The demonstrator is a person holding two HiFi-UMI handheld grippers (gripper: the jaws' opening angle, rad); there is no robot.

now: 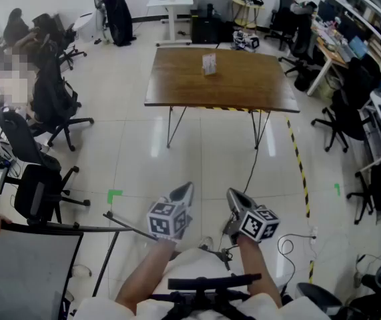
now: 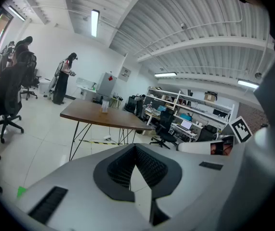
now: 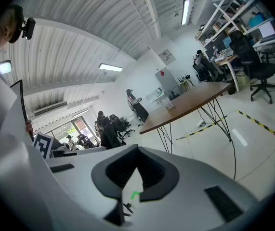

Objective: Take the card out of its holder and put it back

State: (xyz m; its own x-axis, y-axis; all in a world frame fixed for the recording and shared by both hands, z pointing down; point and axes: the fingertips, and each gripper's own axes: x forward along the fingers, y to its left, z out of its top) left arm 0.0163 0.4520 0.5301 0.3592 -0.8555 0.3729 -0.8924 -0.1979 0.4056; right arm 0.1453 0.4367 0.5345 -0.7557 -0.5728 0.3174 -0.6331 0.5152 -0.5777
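- Two bare forearms reach forward from the bottom edge of the head view, the left forearm [image 1: 142,273] and the right forearm [image 1: 260,280] close together, each hand carrying a gripper with its marker cube on top.
- The left gripper [image 1: 185,192] points ahead and slightly down over the floor. In its own view its jaws [image 2: 135,149] are pressed together at the tips with nothing between them.
- The right gripper [image 1: 235,197] sits just beside it at the same tilt, the two tips angled a little toward each other. Its jaws [image 3: 137,150] also meet, empty.
- The card holder [image 1: 209,63] stands upright near the far edge of the wooden table [image 1: 243,89], well apart from both grippers.
- The card itself is too small to make out.
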